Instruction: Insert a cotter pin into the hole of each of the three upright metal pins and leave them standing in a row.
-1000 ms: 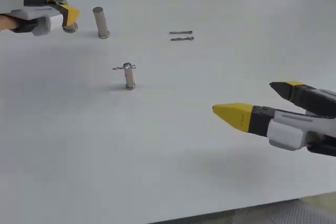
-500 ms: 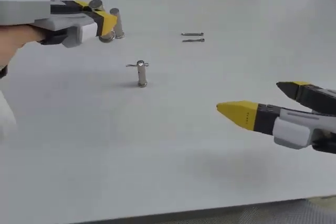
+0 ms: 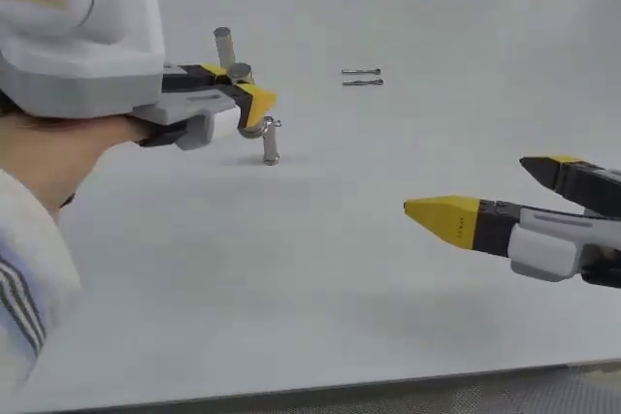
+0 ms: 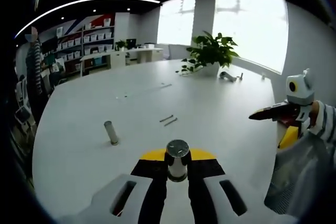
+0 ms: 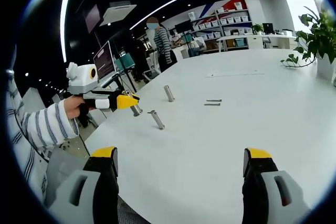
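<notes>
Placement of the pin is my step now: left gripper [image 3: 254, 104] jaws pinch a bare metal pin [image 4: 177, 159] near the cottered pin [image 3: 271, 143], left of centre. I should lower it upright, in line. Right gripper [image 3: 466, 185] jaws are spread, empty.

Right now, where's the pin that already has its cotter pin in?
In the head view the fitted pin stands left of centre on the table, right beside the tips of the left gripper, which grips a second pin.
</notes>
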Demonstrator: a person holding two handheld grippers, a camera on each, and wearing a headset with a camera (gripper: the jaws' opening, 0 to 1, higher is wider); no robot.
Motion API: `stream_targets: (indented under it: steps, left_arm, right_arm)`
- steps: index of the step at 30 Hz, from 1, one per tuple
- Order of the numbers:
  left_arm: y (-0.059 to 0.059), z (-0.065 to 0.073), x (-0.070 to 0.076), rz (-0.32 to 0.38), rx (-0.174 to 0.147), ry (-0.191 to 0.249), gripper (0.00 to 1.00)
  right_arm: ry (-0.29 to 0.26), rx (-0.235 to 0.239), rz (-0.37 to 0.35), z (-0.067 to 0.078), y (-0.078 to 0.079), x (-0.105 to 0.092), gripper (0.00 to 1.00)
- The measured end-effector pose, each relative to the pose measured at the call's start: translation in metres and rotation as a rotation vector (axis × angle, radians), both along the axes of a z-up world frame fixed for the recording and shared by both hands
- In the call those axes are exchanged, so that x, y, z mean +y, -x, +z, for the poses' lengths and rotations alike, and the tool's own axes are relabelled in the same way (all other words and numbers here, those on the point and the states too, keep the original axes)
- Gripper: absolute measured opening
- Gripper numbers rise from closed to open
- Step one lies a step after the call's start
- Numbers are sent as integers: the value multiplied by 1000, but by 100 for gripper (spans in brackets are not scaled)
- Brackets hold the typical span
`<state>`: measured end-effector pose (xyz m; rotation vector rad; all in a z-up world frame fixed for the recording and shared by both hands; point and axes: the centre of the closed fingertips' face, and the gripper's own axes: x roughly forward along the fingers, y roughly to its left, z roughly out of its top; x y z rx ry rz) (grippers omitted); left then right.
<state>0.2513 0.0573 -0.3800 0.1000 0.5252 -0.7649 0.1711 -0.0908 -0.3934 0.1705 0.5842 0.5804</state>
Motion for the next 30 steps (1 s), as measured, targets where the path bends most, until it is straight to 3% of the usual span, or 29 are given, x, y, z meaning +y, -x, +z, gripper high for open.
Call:
stream_targets:
  steps: [10,14,21,25,30]
  left_arm:
    - [31,-21,-21,10,61,21,10]
    - [37,-30,-26,12,56,-3,10]
    - [37,-41,-34,49,86,16,10]
    - [35,-48,-38,55,91,3,10]
    - [33,-56,-43,57,99,-5,10]
  right_arm:
    - [11,-9,13,-1,5,-8,98]
    - [16,-12,21,-1,6,-9,98]
    - [41,-2,33,-6,10,-13,98]
    - [60,9,43,-10,12,-15,98]
    - [96,-16,64,-11,13,-16,98]
